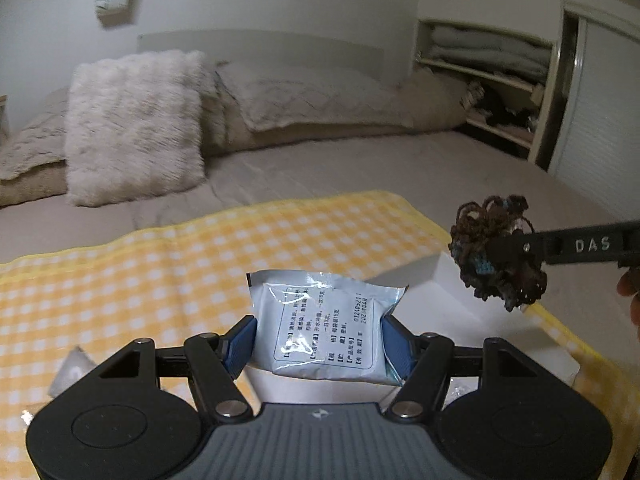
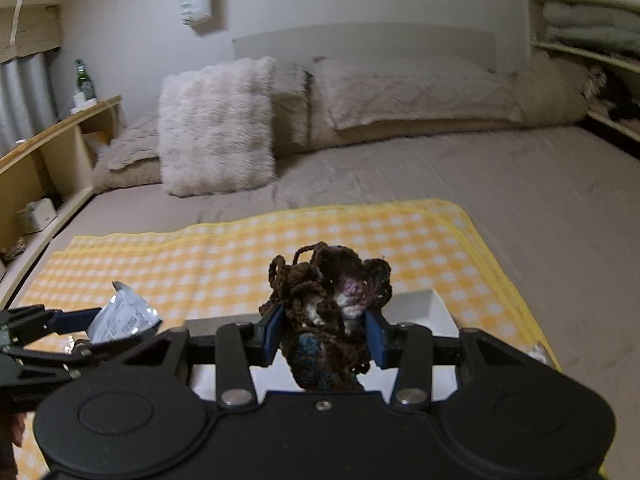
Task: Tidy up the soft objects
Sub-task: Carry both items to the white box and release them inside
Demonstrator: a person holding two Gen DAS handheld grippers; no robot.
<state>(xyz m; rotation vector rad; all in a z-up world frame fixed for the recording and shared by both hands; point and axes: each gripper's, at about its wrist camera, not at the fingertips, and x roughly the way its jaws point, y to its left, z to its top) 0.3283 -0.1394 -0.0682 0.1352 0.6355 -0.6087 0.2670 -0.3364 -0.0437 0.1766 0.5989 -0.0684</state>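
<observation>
My left gripper is shut on a pale blue foil packet with printed text, held above a white box on the yellow checked cloth. My right gripper is shut on a dark brown crocheted yarn piece with blue and white patches, held over the same white box. In the left wrist view the yarn piece hangs from the right gripper's finger at the right. In the right wrist view the packet shows at the left in the left gripper.
The cloth lies on a grey bed. A fluffy white cushion and beige pillows stand at the head. Shelves with folded linen are at the right. A wooden shelf with a green bottle is at the left. Small clear packets lie on the cloth.
</observation>
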